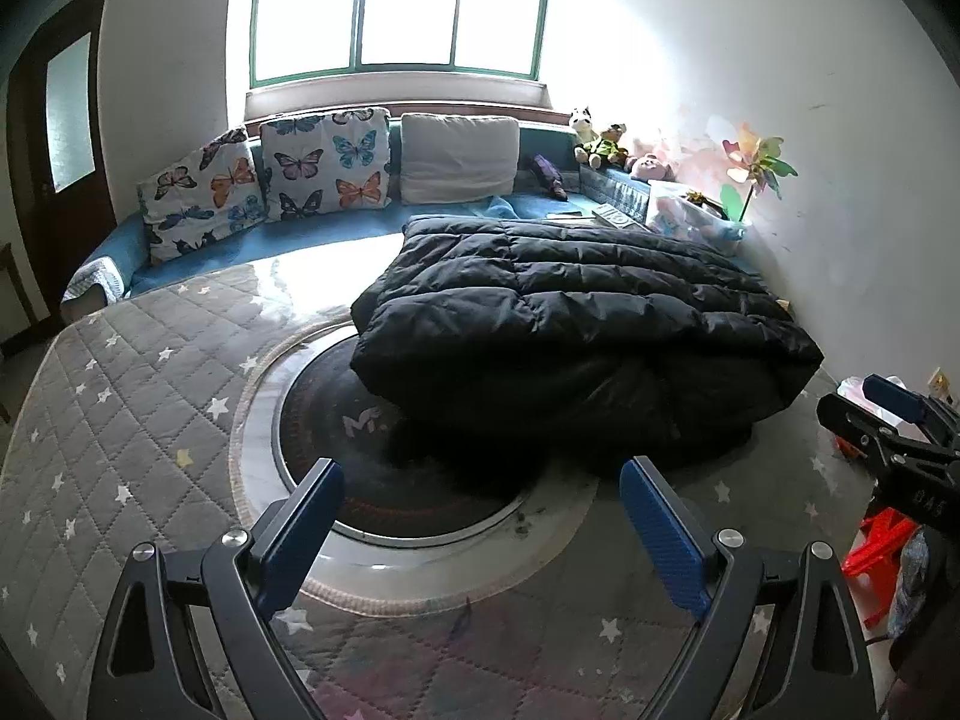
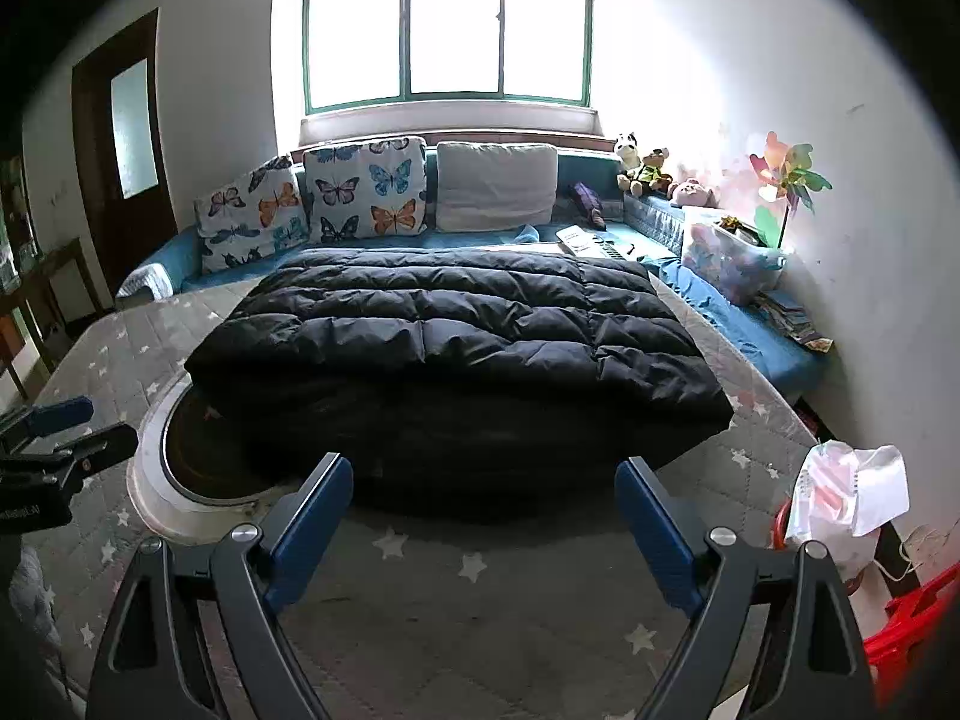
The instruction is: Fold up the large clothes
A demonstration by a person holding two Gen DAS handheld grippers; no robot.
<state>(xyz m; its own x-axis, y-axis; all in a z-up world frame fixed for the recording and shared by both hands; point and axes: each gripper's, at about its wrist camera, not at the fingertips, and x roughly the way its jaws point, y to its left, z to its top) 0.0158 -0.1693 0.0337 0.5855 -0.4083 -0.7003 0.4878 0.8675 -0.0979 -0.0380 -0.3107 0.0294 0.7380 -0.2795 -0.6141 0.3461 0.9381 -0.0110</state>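
A black puffer coat (image 1: 576, 324) (image 2: 456, 348) lies folded in a thick, roughly rectangular bundle on the grey star-quilted table cover (image 1: 120, 408) (image 2: 432, 576). It partly hides a round dark inset (image 1: 360, 456) (image 2: 198, 450) in the table. My left gripper (image 1: 483, 516) hovers open just short of the coat's near edge, with nothing between its blue pads. My right gripper (image 2: 483, 510) is also open and empty, close to the coat's near side. The right gripper (image 1: 888, 426) shows at the right edge of the left wrist view, and the left gripper (image 2: 54, 438) at the left edge of the right wrist view.
A blue sofa (image 2: 750, 324) wraps behind the table with butterfly cushions (image 1: 324, 162) (image 2: 366, 192), a plain cushion (image 1: 459, 156), soft toys (image 2: 645, 171), a paper pinwheel (image 2: 786, 174) and a clear box (image 2: 729, 261). Plastic bags (image 2: 852, 492) and a red stool (image 1: 876, 558) sit right. A dark door (image 1: 60, 114) is left.
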